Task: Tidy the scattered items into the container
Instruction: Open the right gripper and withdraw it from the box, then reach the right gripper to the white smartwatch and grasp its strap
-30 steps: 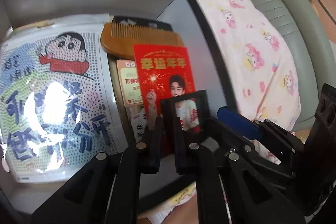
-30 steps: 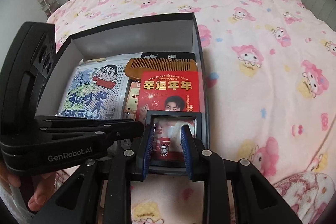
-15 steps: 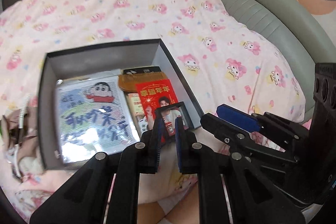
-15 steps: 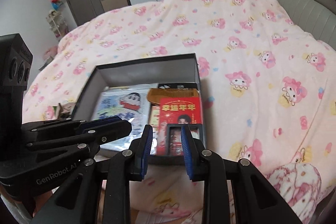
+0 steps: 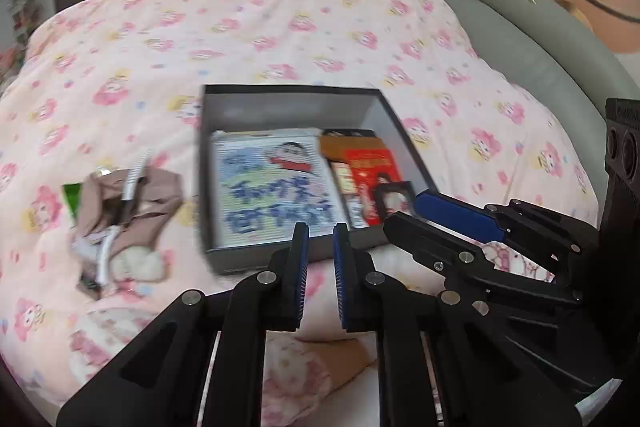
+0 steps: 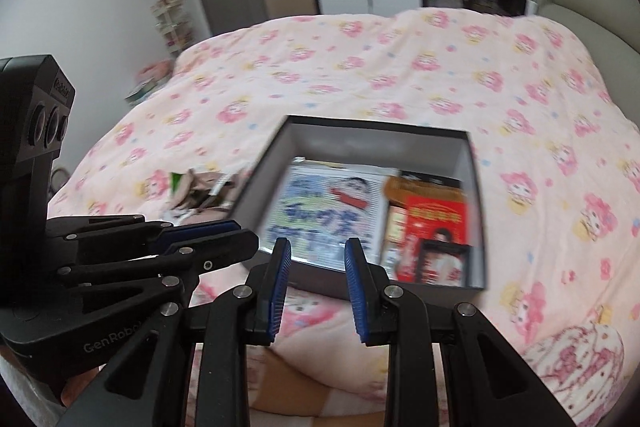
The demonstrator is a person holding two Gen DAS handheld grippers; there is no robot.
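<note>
- The box sits on the bed, on a pink patterned cover, nearer the bed's near edge than its far one.
- Inside the box, a large cartoon picture sheet lies flat along the left wall.
- A wooden comb lies toward the far right corner of the box, partly covered by a red card.
- A small black photo frame lies at the near right corner of the box, on top of the red card.
- On the cover, left of the box and apart from it, lies a loose heap: a brown cloth with a white cable over it and a green packet at its far-left side. The view is blurred; finer detail cannot be told.
- Left gripper: jaws a narrow gap apart, nothing between them, released, above the near wall of the box.
- Right gripper: jaws parted wider, empty, released, also above the near wall.
- The two grippers sit side by side, close but not touching.
</note>
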